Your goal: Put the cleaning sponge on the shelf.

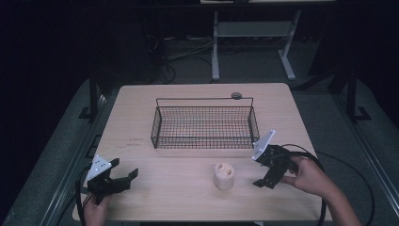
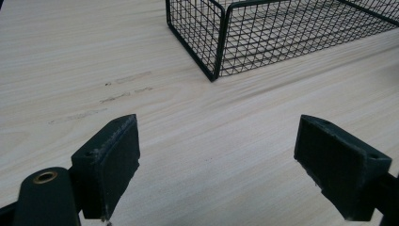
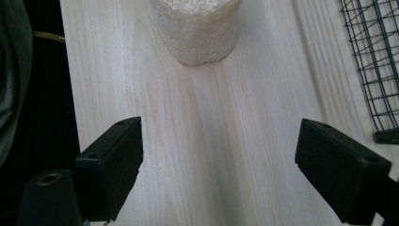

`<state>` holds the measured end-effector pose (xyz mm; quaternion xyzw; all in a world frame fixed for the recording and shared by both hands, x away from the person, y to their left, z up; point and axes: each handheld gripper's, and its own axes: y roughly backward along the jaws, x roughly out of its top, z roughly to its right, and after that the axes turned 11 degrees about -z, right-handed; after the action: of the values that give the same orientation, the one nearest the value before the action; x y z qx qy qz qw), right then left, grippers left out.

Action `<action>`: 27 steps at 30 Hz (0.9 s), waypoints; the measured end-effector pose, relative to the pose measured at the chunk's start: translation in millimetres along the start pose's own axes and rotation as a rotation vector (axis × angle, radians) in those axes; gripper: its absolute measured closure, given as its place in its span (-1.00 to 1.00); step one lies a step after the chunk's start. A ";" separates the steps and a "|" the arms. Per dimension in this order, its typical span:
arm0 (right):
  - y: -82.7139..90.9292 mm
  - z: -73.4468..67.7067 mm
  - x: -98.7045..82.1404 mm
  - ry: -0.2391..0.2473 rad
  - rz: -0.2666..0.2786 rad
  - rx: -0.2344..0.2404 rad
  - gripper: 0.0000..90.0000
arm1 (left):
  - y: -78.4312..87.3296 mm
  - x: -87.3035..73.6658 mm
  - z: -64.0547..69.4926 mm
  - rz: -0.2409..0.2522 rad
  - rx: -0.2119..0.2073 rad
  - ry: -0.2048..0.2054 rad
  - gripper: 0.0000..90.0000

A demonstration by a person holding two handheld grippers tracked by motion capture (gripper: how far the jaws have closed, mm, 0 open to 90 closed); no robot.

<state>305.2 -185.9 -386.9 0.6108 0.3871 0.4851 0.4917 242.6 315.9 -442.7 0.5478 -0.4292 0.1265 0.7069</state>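
A beige, porous cylinder like a loofah piece [image 1: 224,175] stands upright on the wooden table [image 1: 164,197], in front of an empty black wire basket [image 1: 204,127]. My right gripper [image 1: 259,172] is just right of the cylinder, open and apart from it. In the right gripper view the cylinder [image 3: 197,28] stands ahead of the wide-apart jaws of my right gripper [image 3: 219,160], with the basket's corner [image 3: 376,70] at the right. My left gripper [image 1: 127,180] rests open near the front left of the table. In the left gripper view my left gripper [image 2: 216,160] has bare wood between its jaws, and the basket [image 2: 282,33] lies ahead.
A small round grey object [image 1: 236,95] lies behind the basket near the table's far edge. Faint marks [image 2: 117,89] show on the wood left of the basket. Cables trail from both grippers off the front edge. A white table frame [image 1: 254,33] stands on the floor beyond.
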 end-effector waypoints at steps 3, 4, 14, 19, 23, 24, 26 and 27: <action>0.9 0.6 5.2 0.009 -0.007 -0.002 -0.66 | -0.3 0.1 -0.1 -0.001 0.000 0.003 -0.69; 1.2 1.2 8.7 0.016 -0.008 -0.004 -0.66 | -0.4 0.0 0.1 0.000 -0.002 0.002 -0.69; 2.2 1.1 23.4 0.045 -0.017 0.008 -0.66 | 1.3 -0.1 -1.6 0.003 0.003 0.001 -0.69; 1.8 2.9 31.1 0.060 -0.021 0.009 -0.66 | 1.5 -0.2 -2.5 0.006 0.004 0.004 -0.69; 0.3 2.5 38.1 0.075 -0.040 0.011 -0.66 | 1.5 -0.3 -2.5 0.005 0.002 0.003 -0.69; 0.2 2.6 39.8 0.080 -0.041 0.013 -0.66 | 1.7 -0.3 -2.4 0.005 0.004 0.003 -0.69; 0.6 2.0 43.1 0.084 -0.046 0.014 -0.66 | 2.2 -0.3 -2.2 0.008 0.001 0.005 -0.69; 0.5 2.3 44.8 0.090 -0.047 0.014 -0.66 | 2.5 -0.3 -2.1 0.008 0.001 0.006 -0.69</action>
<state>317.7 -143.9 -377.0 0.5825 0.4264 0.4978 0.4808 241.9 318.8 -441.3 0.5460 -0.4293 0.1314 0.7074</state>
